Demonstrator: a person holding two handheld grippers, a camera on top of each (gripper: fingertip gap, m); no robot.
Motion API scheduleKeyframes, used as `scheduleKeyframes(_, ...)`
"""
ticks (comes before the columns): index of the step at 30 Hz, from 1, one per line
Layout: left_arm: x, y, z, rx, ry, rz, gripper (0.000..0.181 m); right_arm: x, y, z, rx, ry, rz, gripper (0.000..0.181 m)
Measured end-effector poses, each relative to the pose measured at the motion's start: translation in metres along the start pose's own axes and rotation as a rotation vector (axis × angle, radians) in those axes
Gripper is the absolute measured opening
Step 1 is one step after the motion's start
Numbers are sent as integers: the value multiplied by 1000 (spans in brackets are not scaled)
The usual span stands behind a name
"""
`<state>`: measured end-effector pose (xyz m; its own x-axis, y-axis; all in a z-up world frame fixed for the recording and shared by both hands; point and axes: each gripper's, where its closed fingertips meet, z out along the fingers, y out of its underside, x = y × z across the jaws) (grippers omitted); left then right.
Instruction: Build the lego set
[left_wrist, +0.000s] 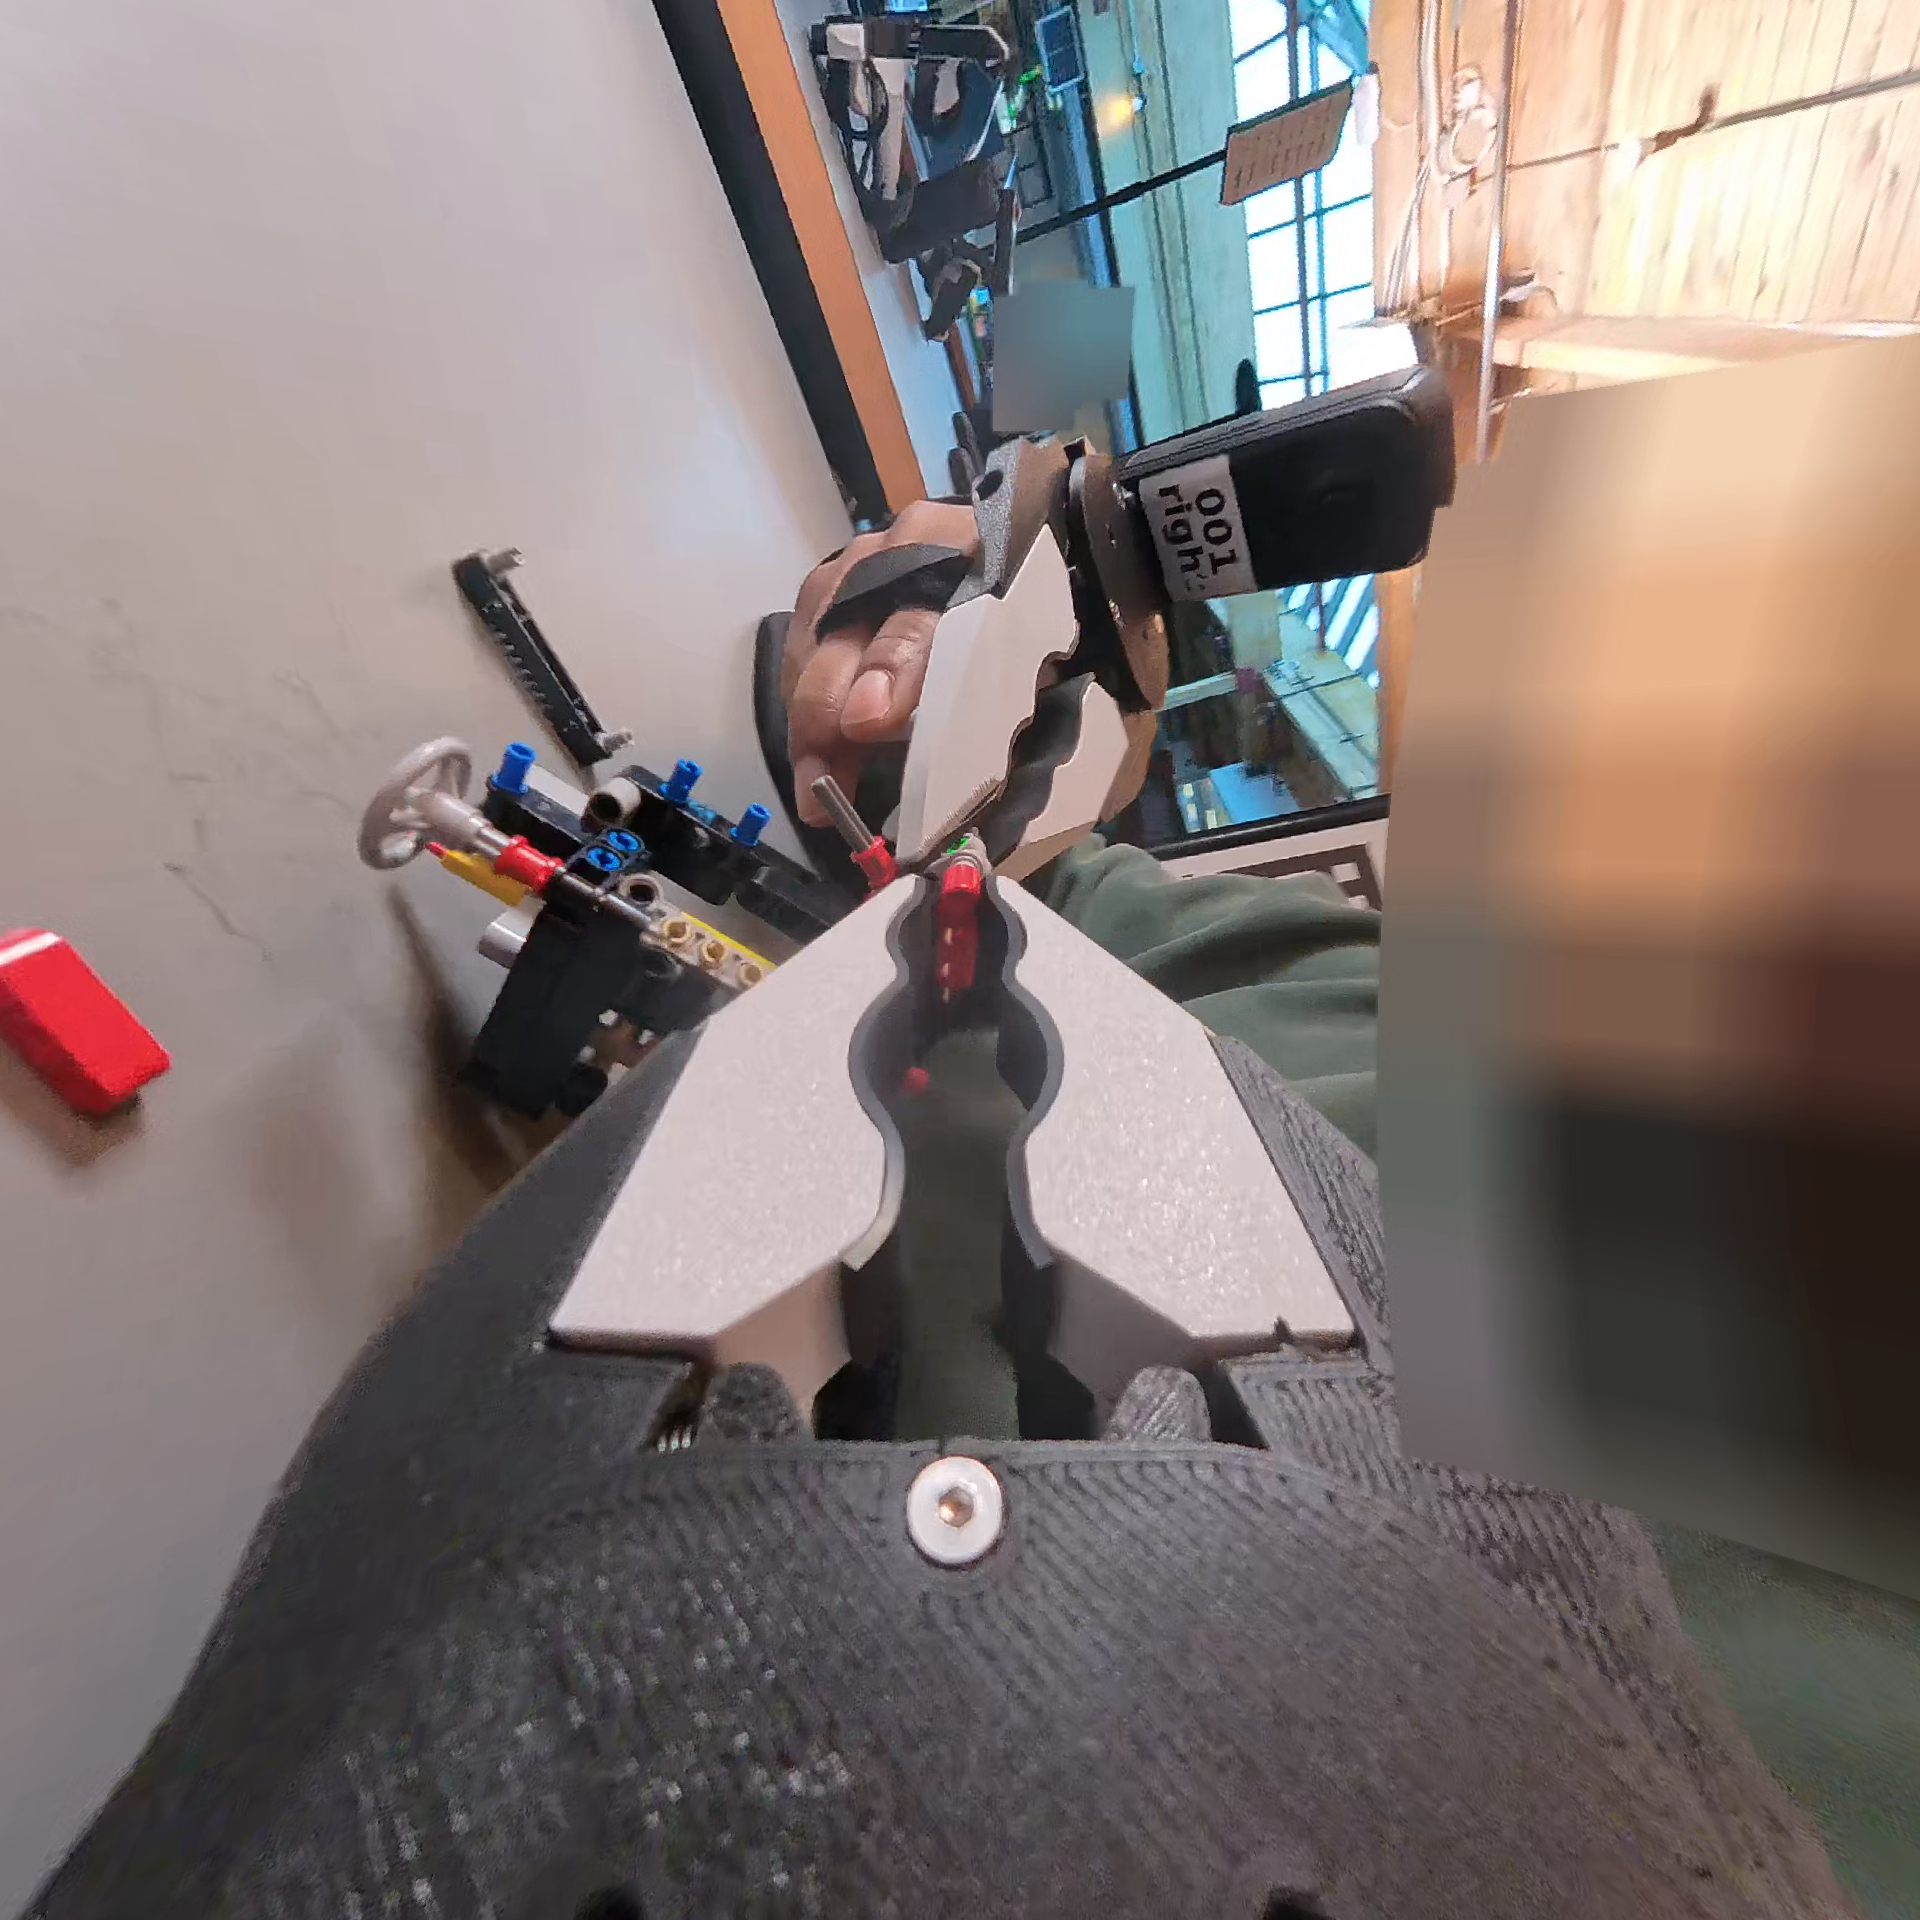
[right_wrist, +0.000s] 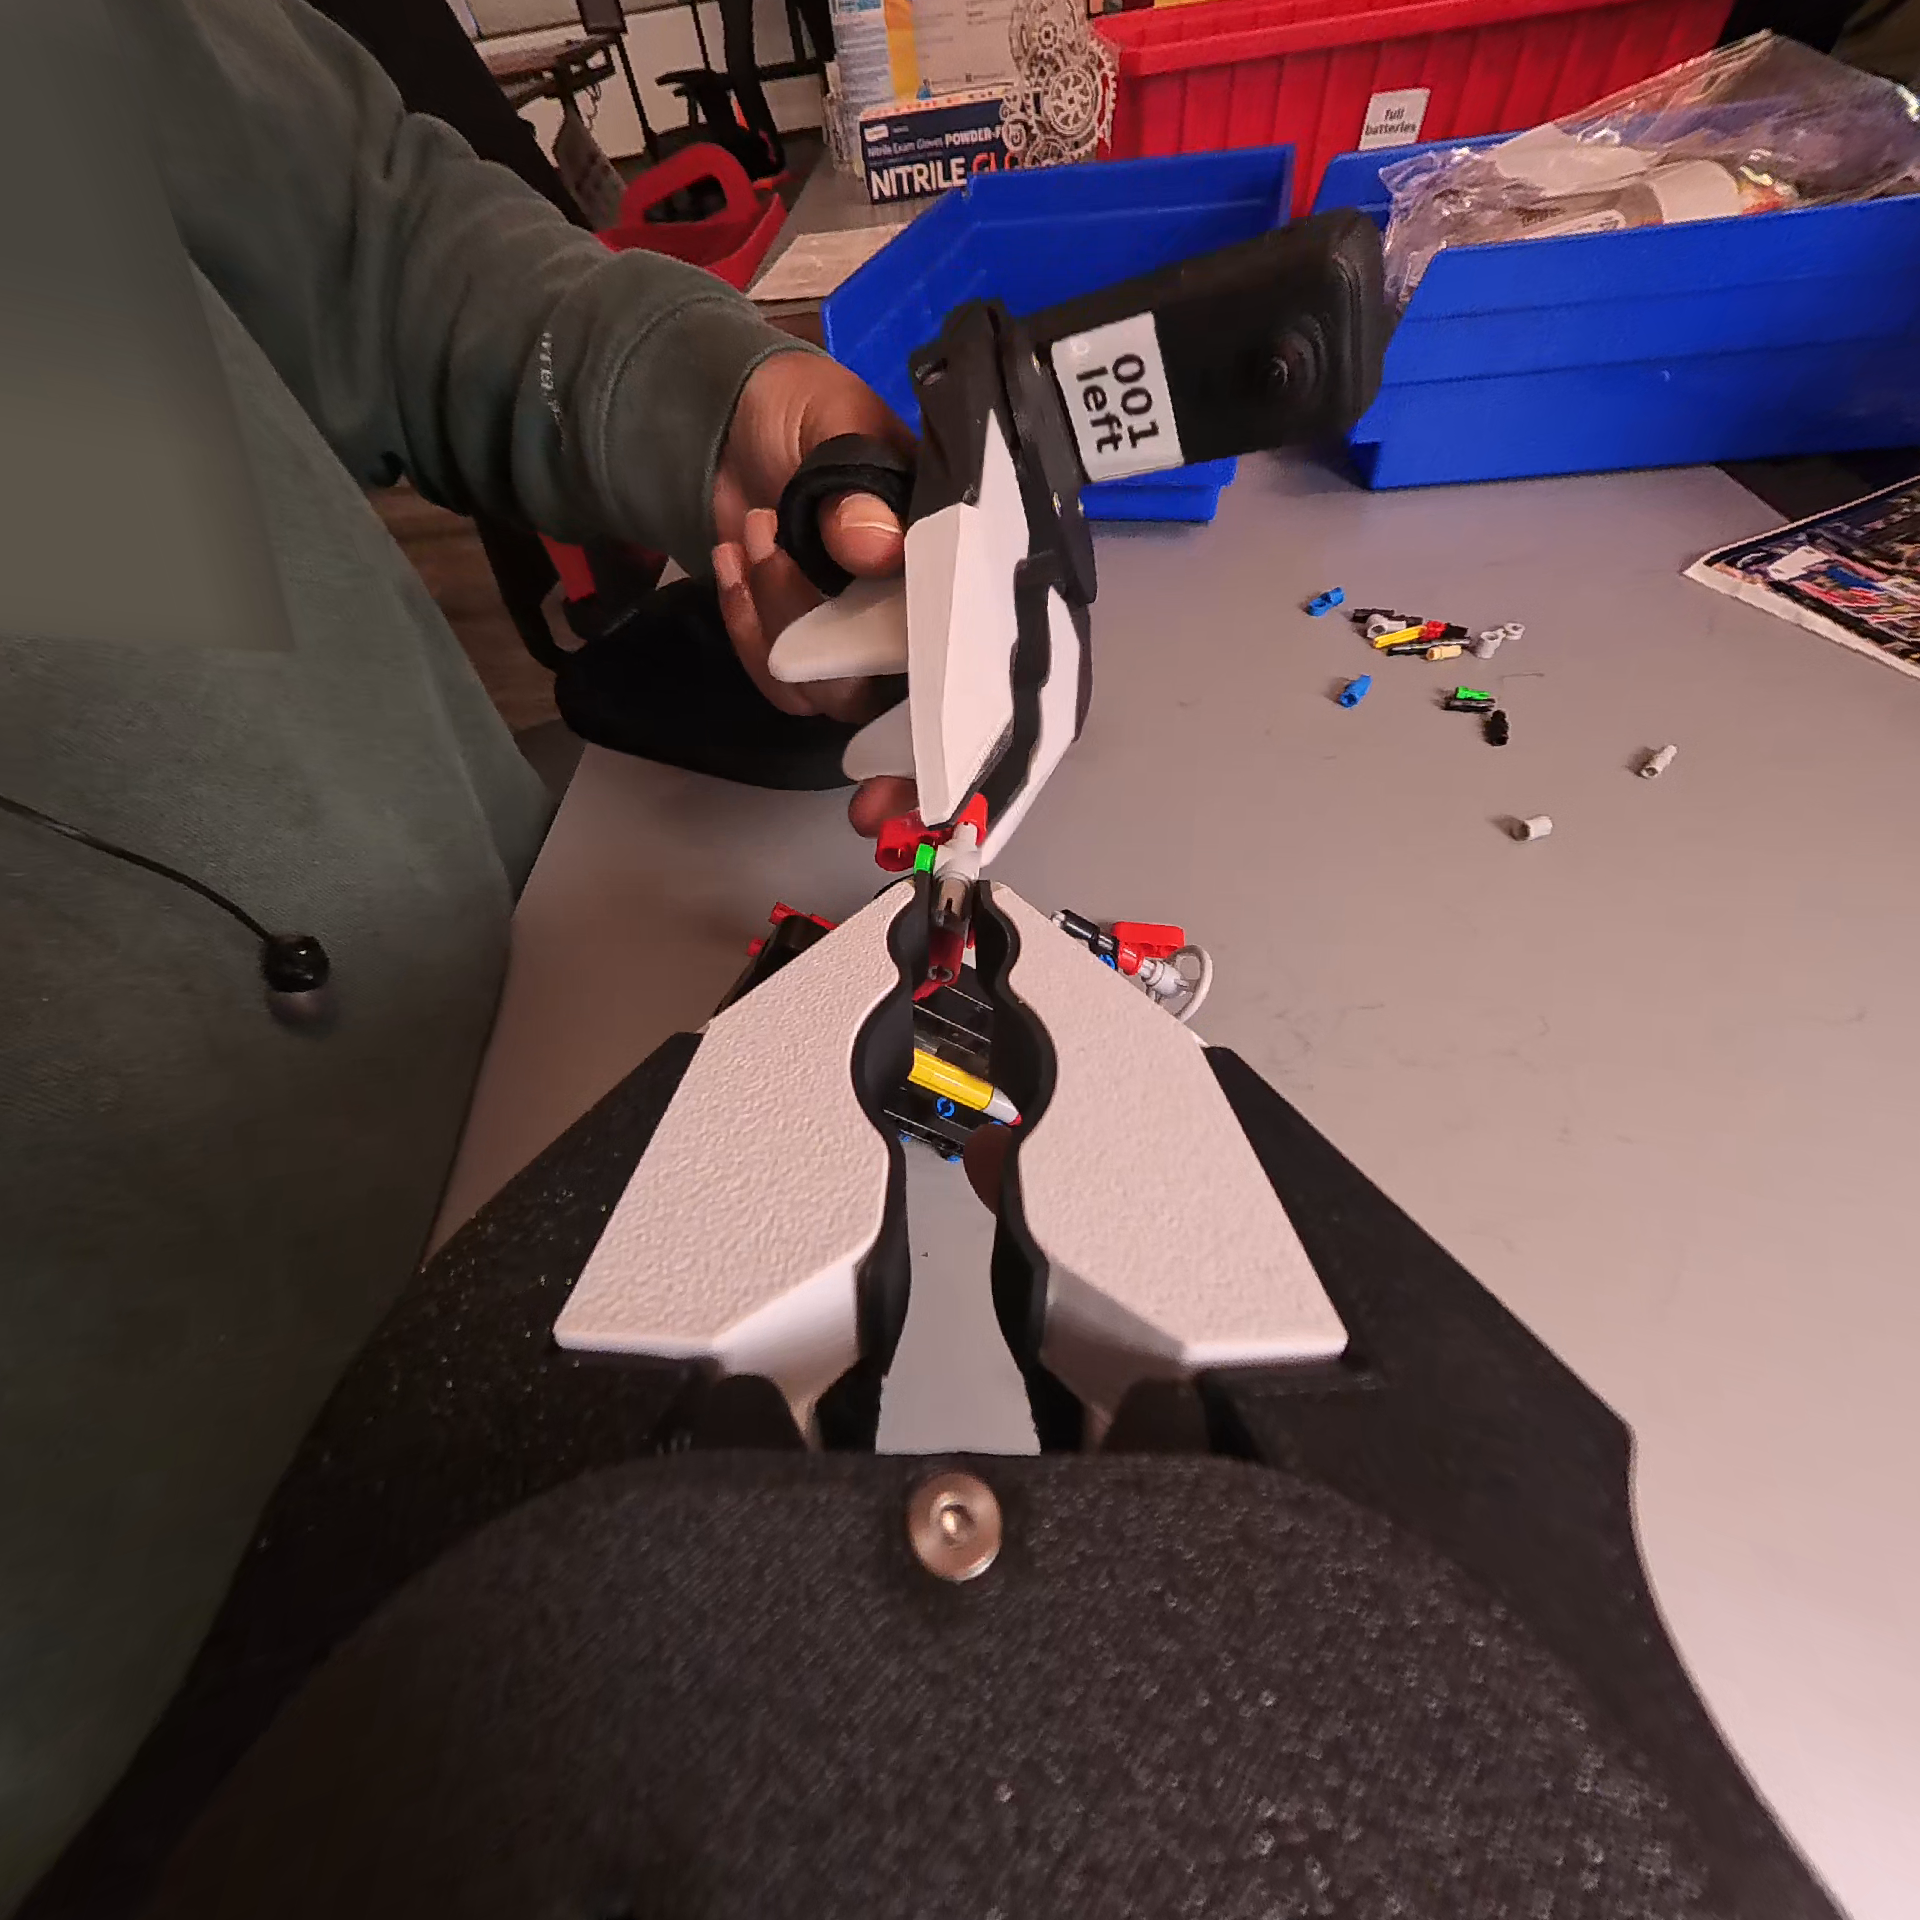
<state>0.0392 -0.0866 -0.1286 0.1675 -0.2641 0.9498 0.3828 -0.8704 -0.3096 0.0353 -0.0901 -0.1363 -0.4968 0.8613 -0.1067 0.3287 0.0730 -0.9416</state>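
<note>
My two grippers meet tip to tip above the grey table (right_wrist: 1351, 1039). My left gripper (left_wrist: 951, 883) is shut on a red connector (left_wrist: 956, 920). My right gripper (right_wrist: 948, 888) is shut on a grey pin (right_wrist: 948, 902) with a red piece (right_wrist: 940, 961) behind it. The pin meets the red connector (right_wrist: 902, 837) at the left gripper's tips (right_wrist: 966, 821), beside a green bit (right_wrist: 923, 858). The right gripper (left_wrist: 961, 836) also shows in the left wrist view. The partly built black, yellow and blue model (left_wrist: 603, 904) with a grey wheel (left_wrist: 416, 800) lies on the table below.
A red brick (left_wrist: 73, 1023) and a black toothed beam (left_wrist: 540, 655) lie apart from the model. Several small loose parts (right_wrist: 1423, 644) are scattered to the right. Blue bins (right_wrist: 1621, 332), a red bin (right_wrist: 1351, 73) and a booklet (right_wrist: 1829, 592) are at the back. Only a small space, under 4 cm, lies between the two pairs of fingers.
</note>
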Motion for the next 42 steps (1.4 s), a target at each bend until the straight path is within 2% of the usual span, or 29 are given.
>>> scheduleKeyframes(1, -2, 0, -1, -1, -29, 47, 13, 0, 0, 0, -2, -1, -5, 6)
scheduleKeyframes(6, 1, -1, -8, 9, -56, 176, 15, -3, 0, 0, -3, -11, -12, 6)
scheduleKeyframes(13, 2, 4, -6, -40, -75, 205, 5, -5, 0, 2, -16, -20, -27, 6)
scheduleKeyframes(19, 3, 6, -3, -143, -126, 222, 5, -7, 1, 1, -47, -24, -49, 5)
scheduleKeyframes(26, 5, 12, 0, -367, -266, 326, 4, -12, 2, 1, -120, -59, -90, 5)
scheduleKeyframes(29, 5, 13, 2, -405, -280, 316, 4, -15, 2, 4, -123, -73, -93, 6)
scheduleKeyframes(37, 5, 8, 4, -357, -263, 336, 6, -11, 2, 2, -97, -64, -80, 6)
scheduleKeyframes(39, 18, -6, 1, -276, -218, 372, 21, -10, 2, 1, -73, -57, -85, 6)
scheduleKeyframes(42, 18, -29, -20, -164, -279, 525, 28, -2, 3, -4, -2, -23, -74, 6)
